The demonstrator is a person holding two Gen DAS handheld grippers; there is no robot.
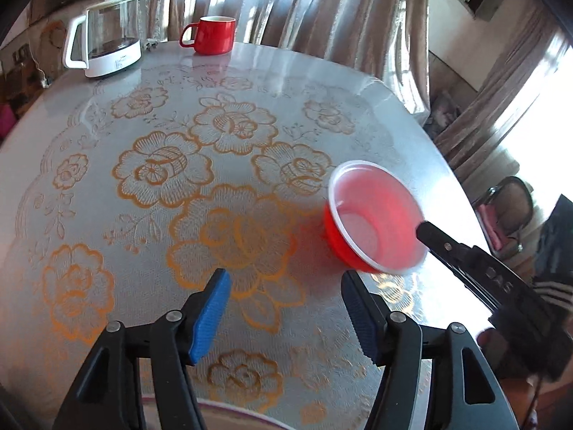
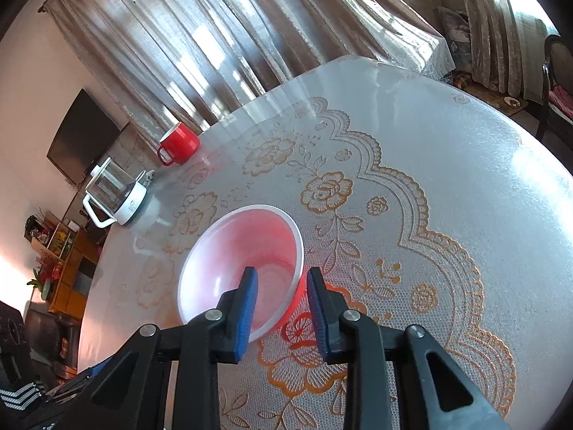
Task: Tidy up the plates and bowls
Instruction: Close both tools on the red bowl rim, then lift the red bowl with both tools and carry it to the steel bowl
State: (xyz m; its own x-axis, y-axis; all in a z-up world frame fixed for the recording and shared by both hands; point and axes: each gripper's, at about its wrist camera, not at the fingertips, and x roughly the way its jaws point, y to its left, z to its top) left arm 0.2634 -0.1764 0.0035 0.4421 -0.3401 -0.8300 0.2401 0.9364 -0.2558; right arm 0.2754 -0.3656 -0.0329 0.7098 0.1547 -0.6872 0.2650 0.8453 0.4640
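Note:
A red plastic bowl [image 1: 372, 218] with a white inside is tilted and lifted slightly off the flowered tablecloth. In the right wrist view my right gripper [image 2: 281, 285] straddles the near rim of the bowl [image 2: 243, 247], one finger inside and one outside, with a gap still showing between pad and wall. The right gripper's black finger [image 1: 435, 233] shows at the bowl's rim in the left wrist view. My left gripper [image 1: 284, 283] is open and empty, low over the cloth to the left of the bowl. A pale rim of some dish [image 1: 229, 406] shows at the bottom edge under it.
A red mug [image 1: 211, 34] and a glass kettle on a white base [image 1: 107, 36] stand at the table's far edge, also seen in the right wrist view as the mug [image 2: 179, 147] and kettle [image 2: 116, 195]. Curtains hang behind. A chair [image 1: 508, 211] stands right of the table.

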